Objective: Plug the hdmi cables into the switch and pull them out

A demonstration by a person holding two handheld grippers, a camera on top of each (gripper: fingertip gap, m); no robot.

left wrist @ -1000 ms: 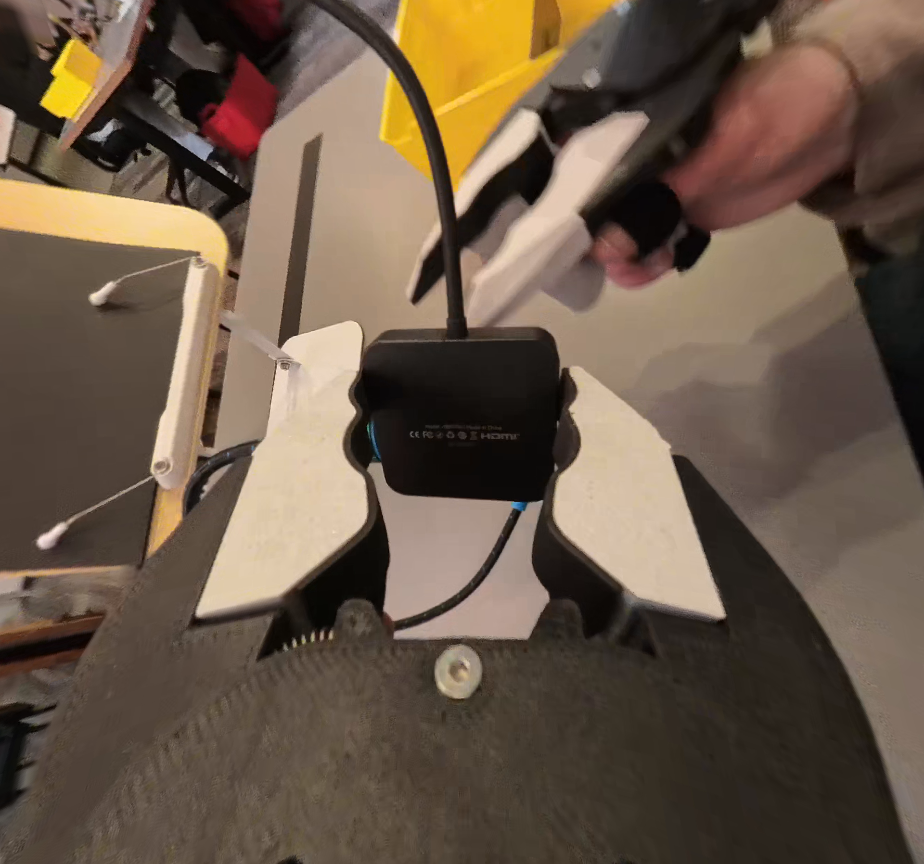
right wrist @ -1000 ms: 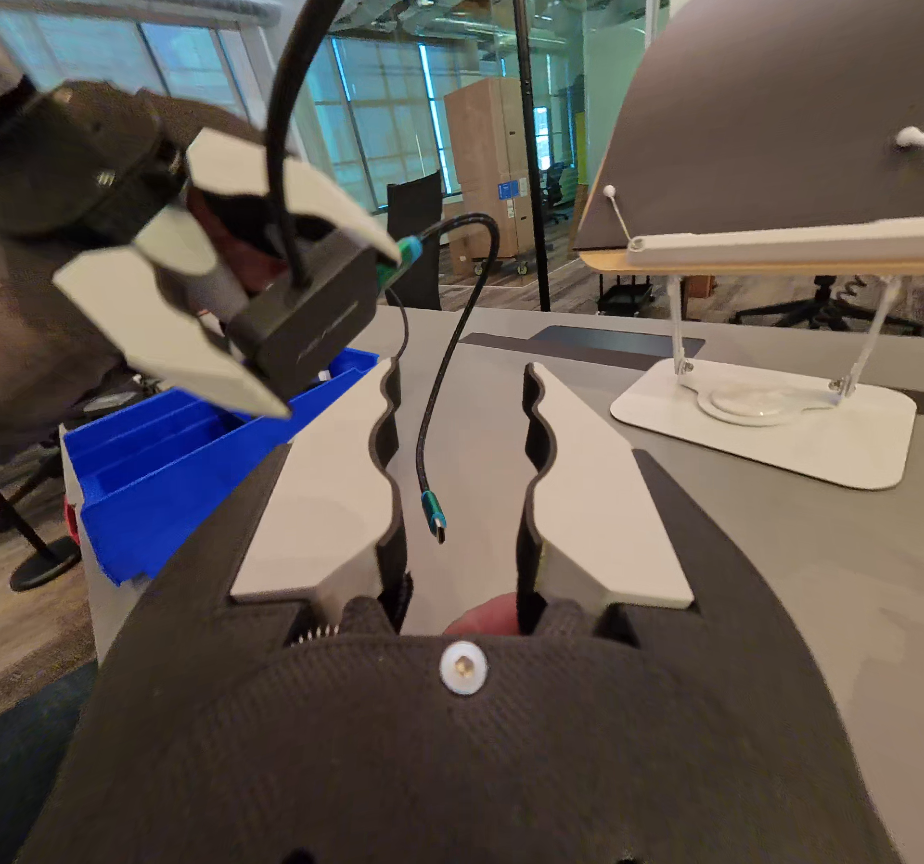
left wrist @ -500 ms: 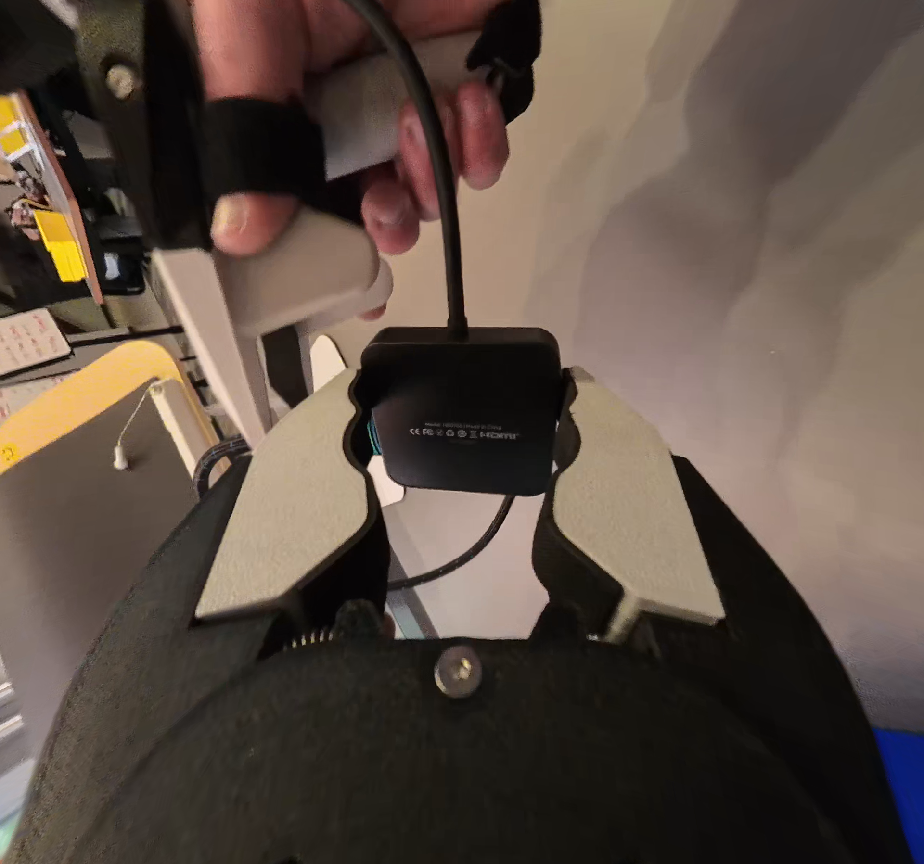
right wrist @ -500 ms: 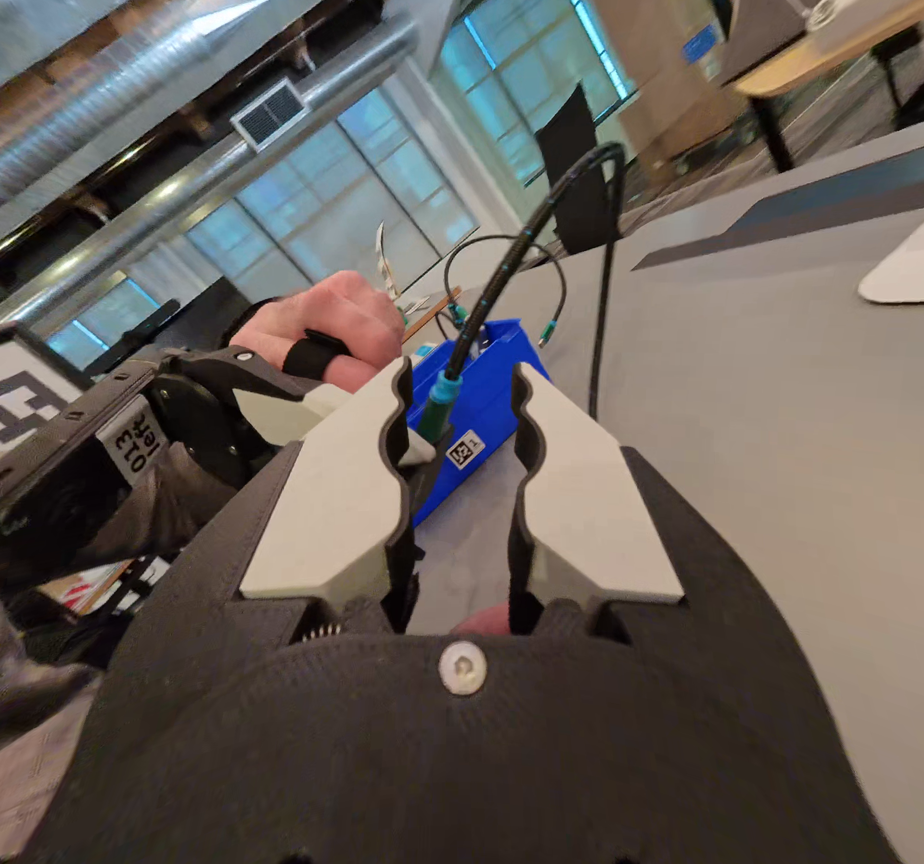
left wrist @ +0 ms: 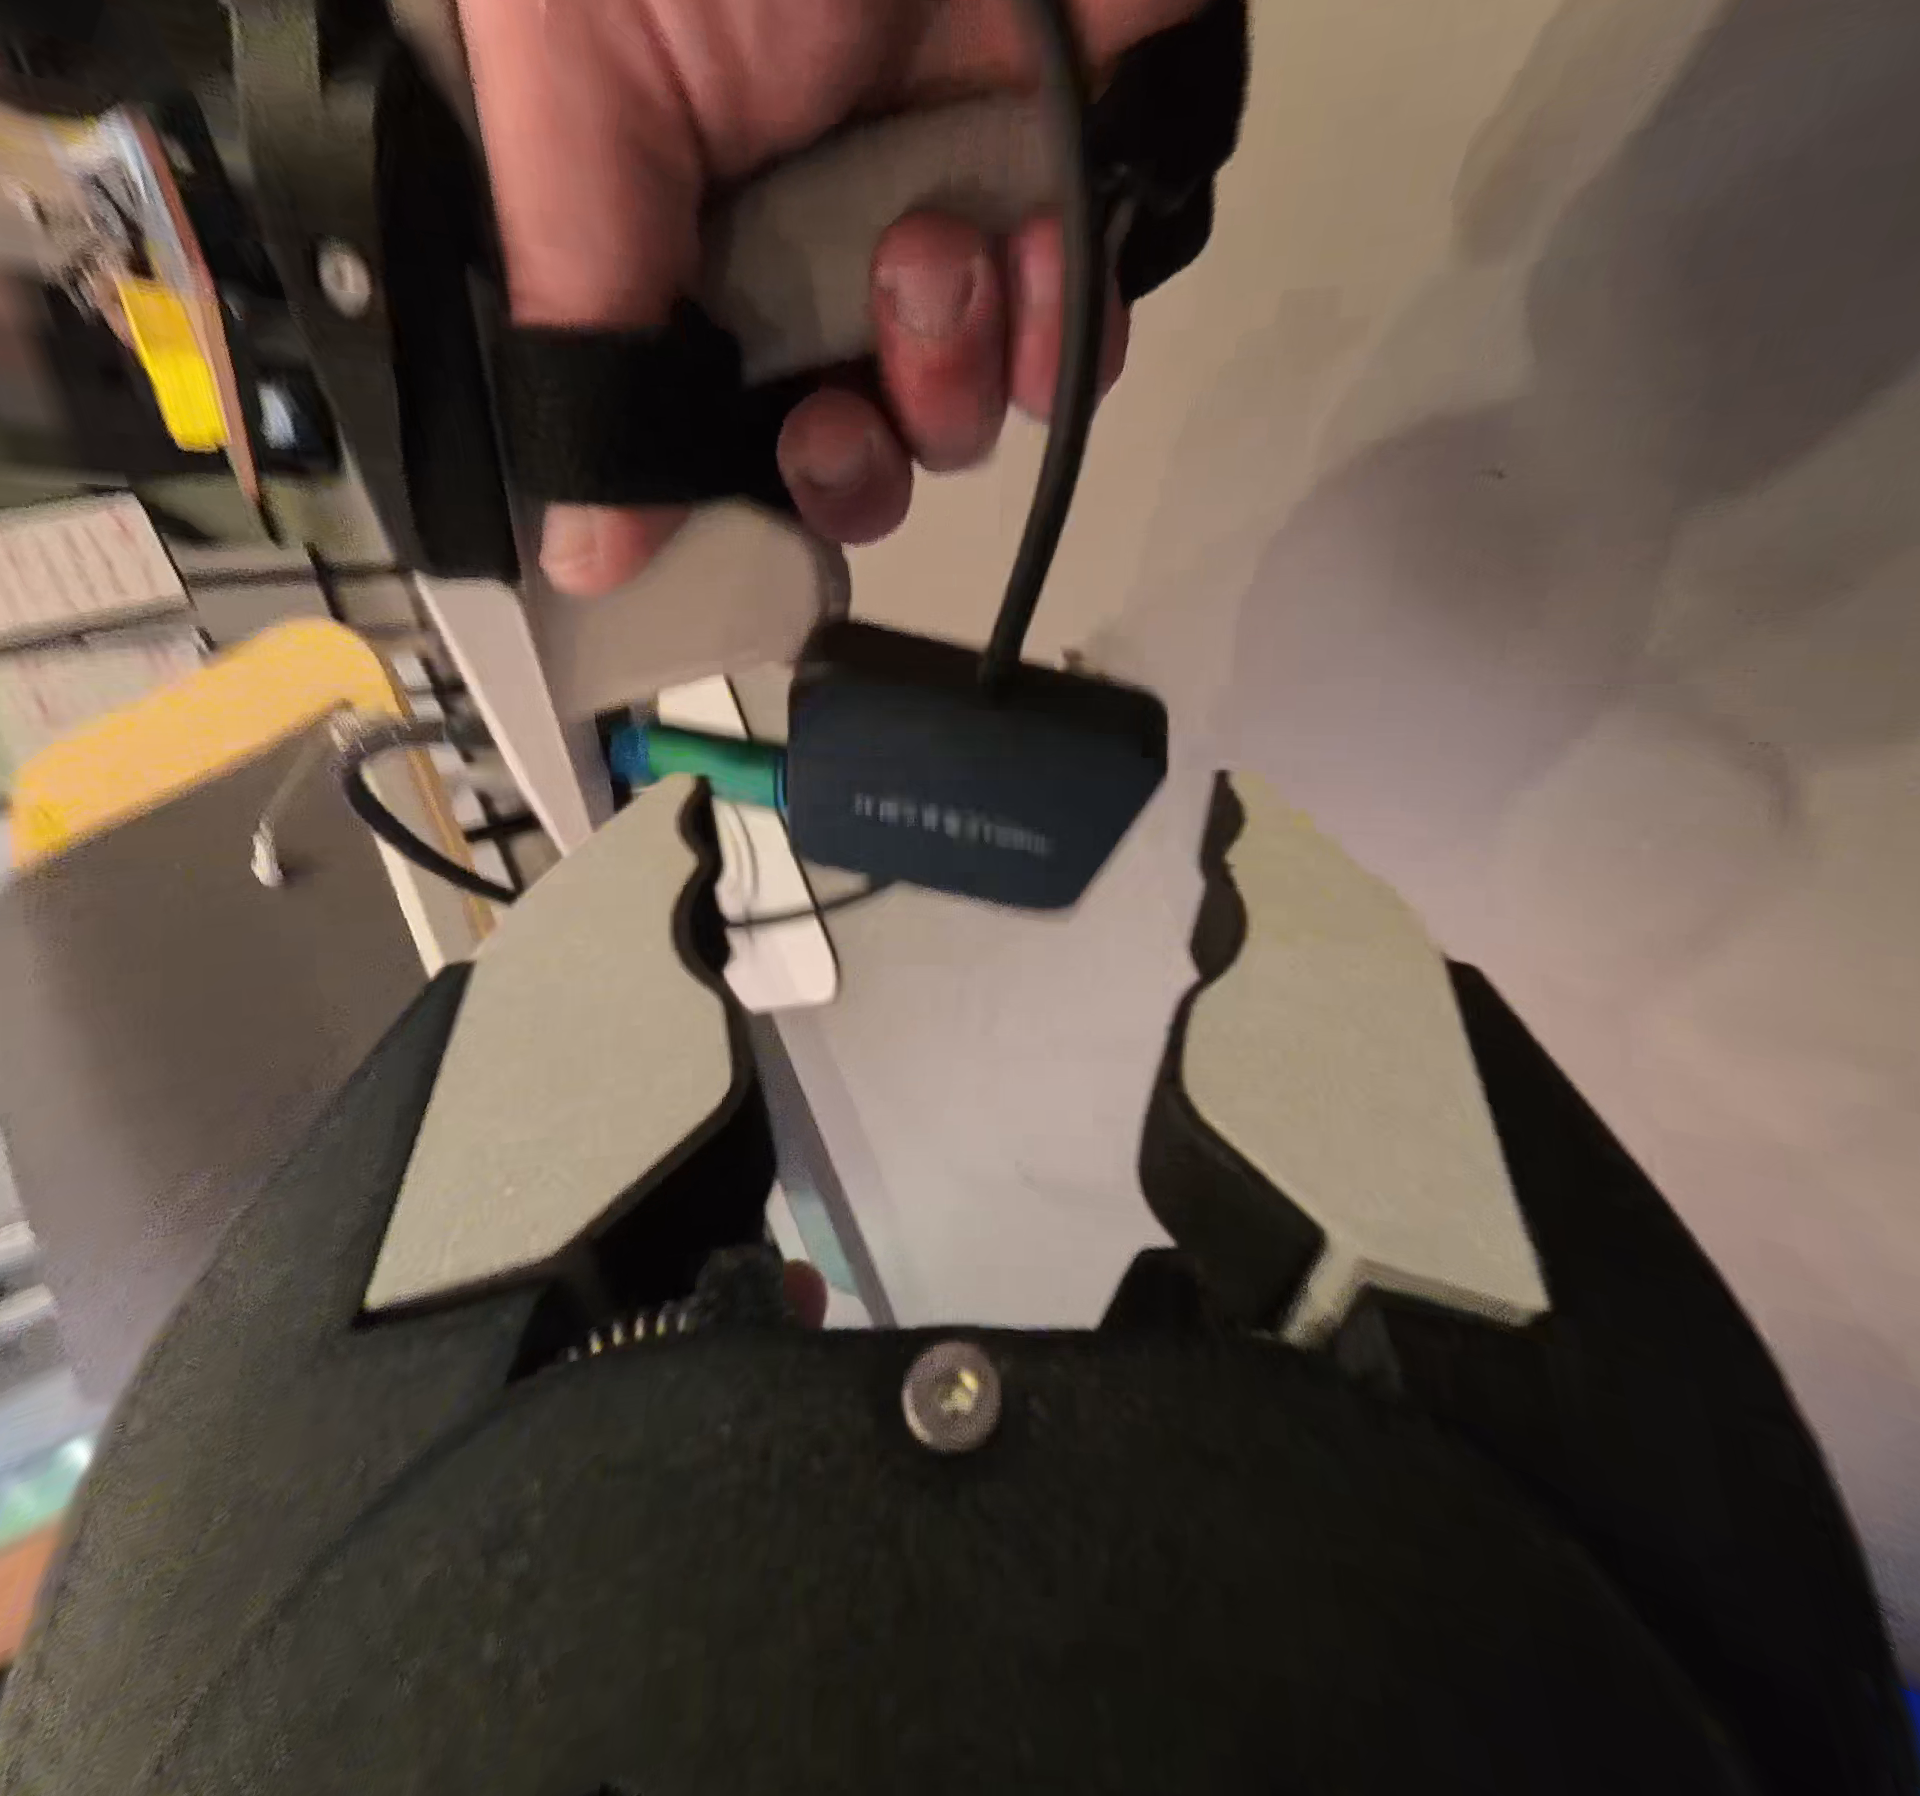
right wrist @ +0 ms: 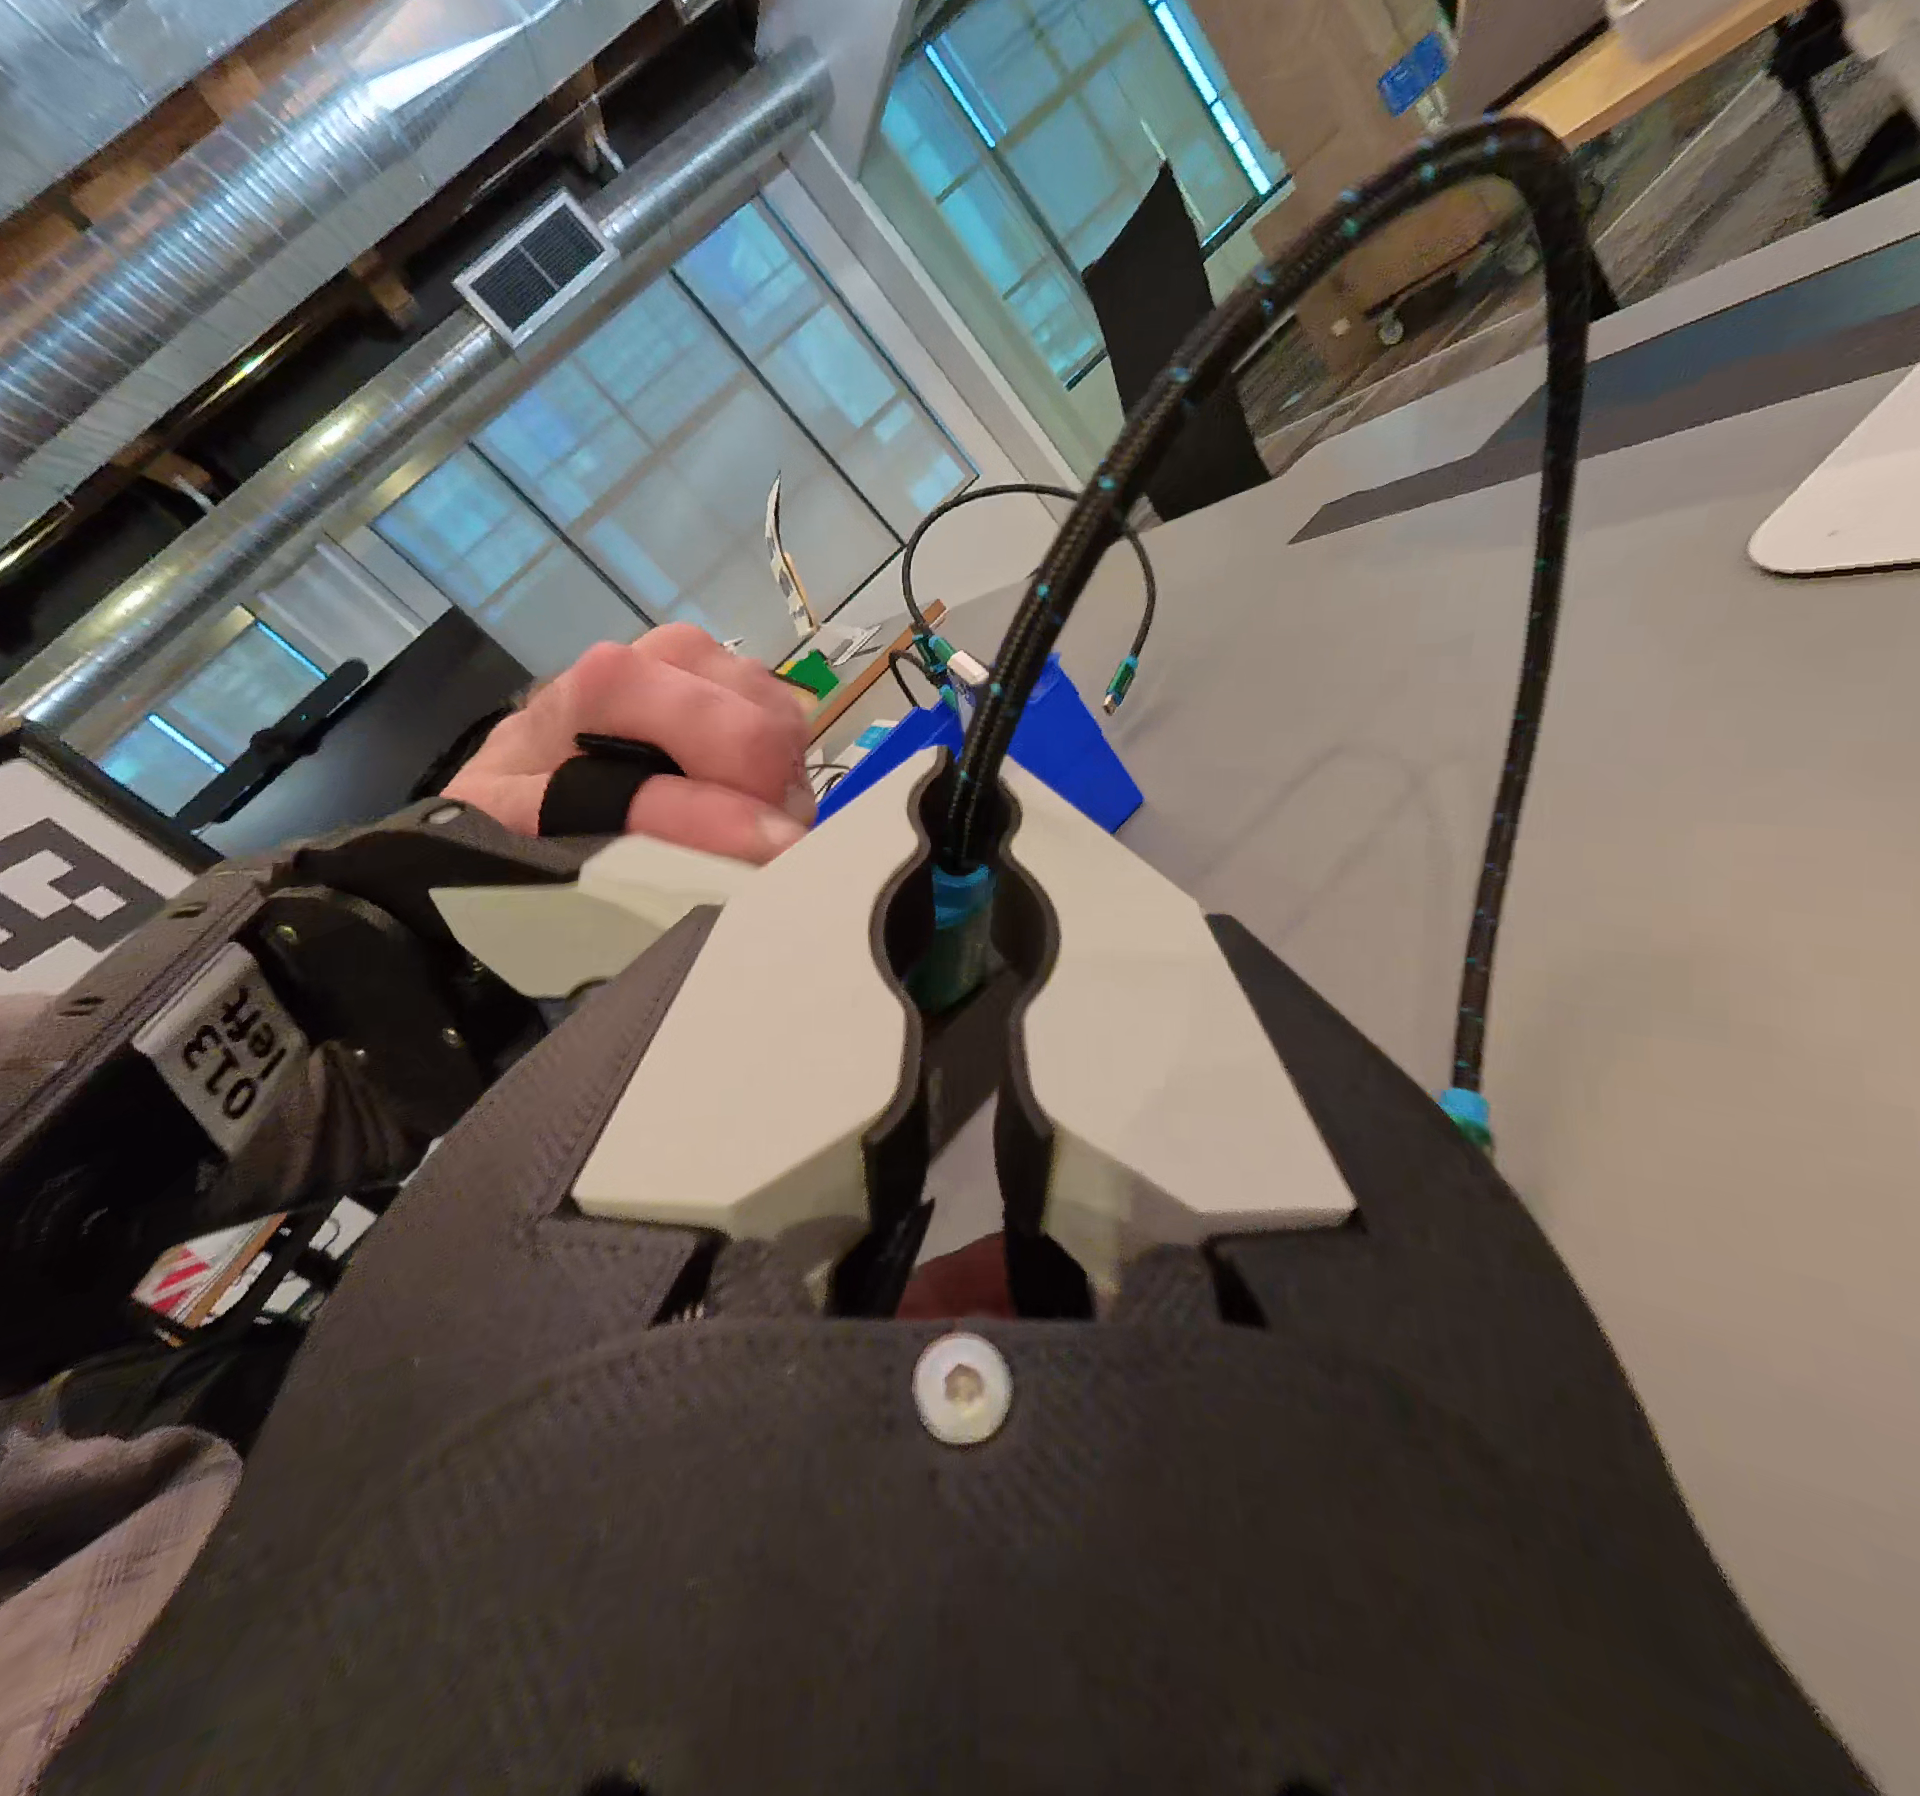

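My right gripper (right wrist: 961,899) squeezes the green plug (right wrist: 956,946) of the braided cable (right wrist: 1351,219). My left gripper (left wrist: 956,873) is wide and holds nothing; the black switch (left wrist: 966,790) hangs just past it, plug in its side. I think pulling comes next, so I must grab the switch first. It has small white writing.

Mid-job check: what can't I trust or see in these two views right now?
- Left wrist view: motion blur leaves it unclear whether the green plug is fully seated in the switch.
- Left wrist view: the switch's black cable leaves the top edge, so its far end is unseen.
- Right wrist view: the switch is hidden behind the right gripper, whose fingers are shut on the plug.
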